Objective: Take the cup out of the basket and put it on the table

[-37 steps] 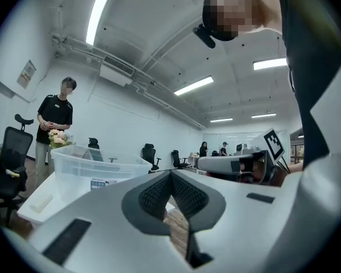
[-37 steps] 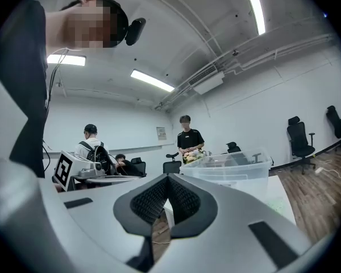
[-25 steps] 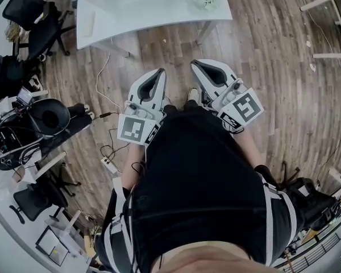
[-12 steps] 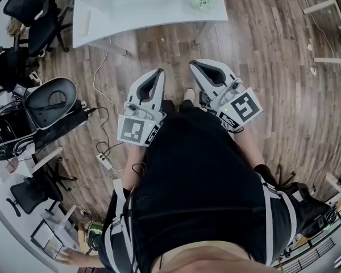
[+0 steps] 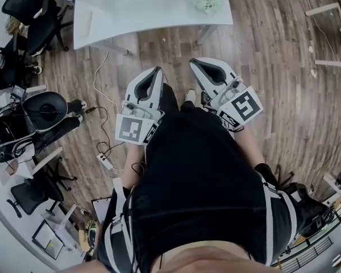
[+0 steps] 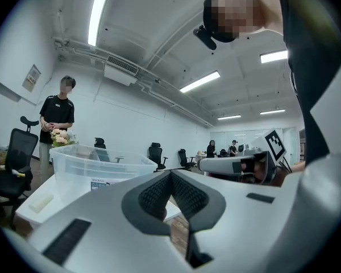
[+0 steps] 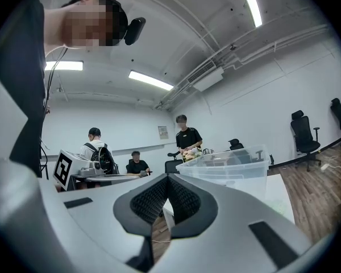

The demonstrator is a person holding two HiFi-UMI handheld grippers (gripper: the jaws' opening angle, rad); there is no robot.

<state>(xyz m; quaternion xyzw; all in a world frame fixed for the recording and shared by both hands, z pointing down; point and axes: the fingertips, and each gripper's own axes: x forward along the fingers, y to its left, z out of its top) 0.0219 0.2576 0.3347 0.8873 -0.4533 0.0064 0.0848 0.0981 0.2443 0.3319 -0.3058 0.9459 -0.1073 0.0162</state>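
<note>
Left gripper (image 5: pixel 158 71), right gripper (image 5: pixel 194 63), both closed, basket (image 7: pixel 230 165) seemingly on table (image 5: pixel 159 10)

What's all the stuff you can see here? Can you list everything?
Table: one, white, ahead across the wooden floor.
Clear bin: one, see-through, on the table's far side.
Pale bundle: one, greenish white, maybe flowers, on the table's right part.
Small block: one, cream, on the table's left edge.
Office chairs: several, black, at the left.
Power strip: one, white, on the floor with cables.
Standing person: one, black shirt, beyond the table.
Cup: none to be seen.
Left gripper: one, white and black, shut, empty.
Right gripper: one, white and black, shut, empty.
</note>
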